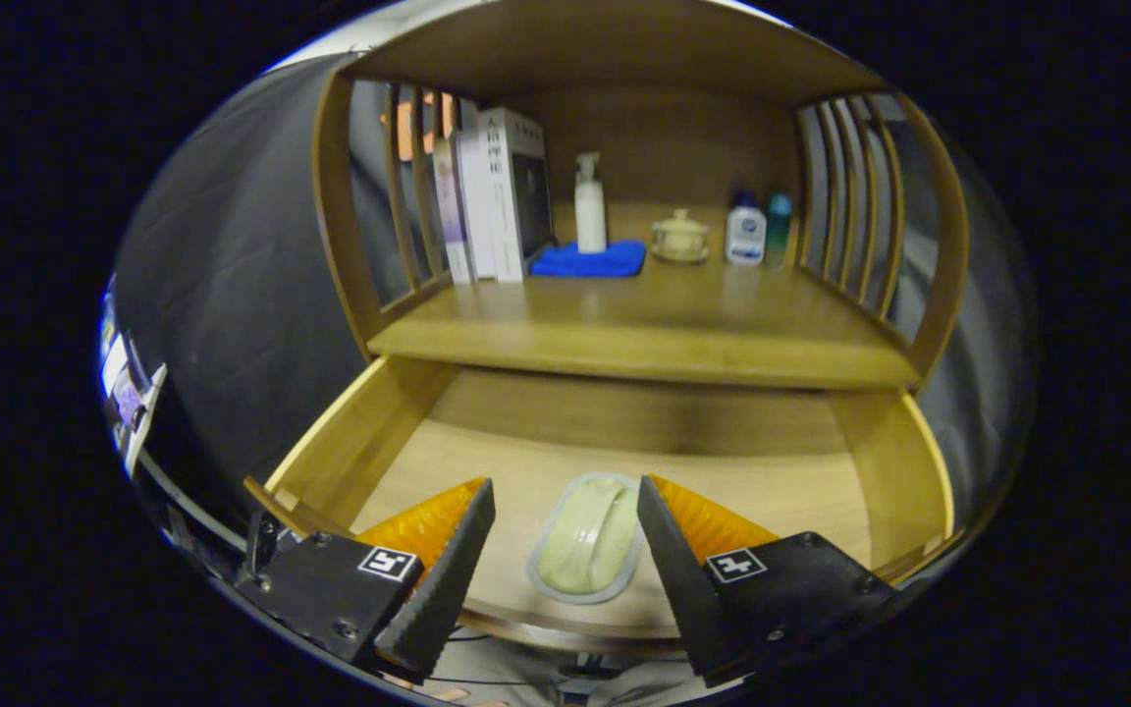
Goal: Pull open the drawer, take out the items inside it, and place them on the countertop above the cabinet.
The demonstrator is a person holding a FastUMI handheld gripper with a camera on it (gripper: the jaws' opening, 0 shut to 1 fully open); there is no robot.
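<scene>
Drawer (369, 442) sits pulled out under the countertop (644, 324), gripper (565, 535) spread wide with a pale green sealed pack (587, 538) lying between its fingers, untouched.

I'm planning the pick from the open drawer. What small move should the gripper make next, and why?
Probably lower the gripper straight down and close on the pale green packet. The drawer is already pulled open, the packet lies flat on its floor between the open jaws, and neither jaw touches it yet. The countertop above awaits it.
</scene>
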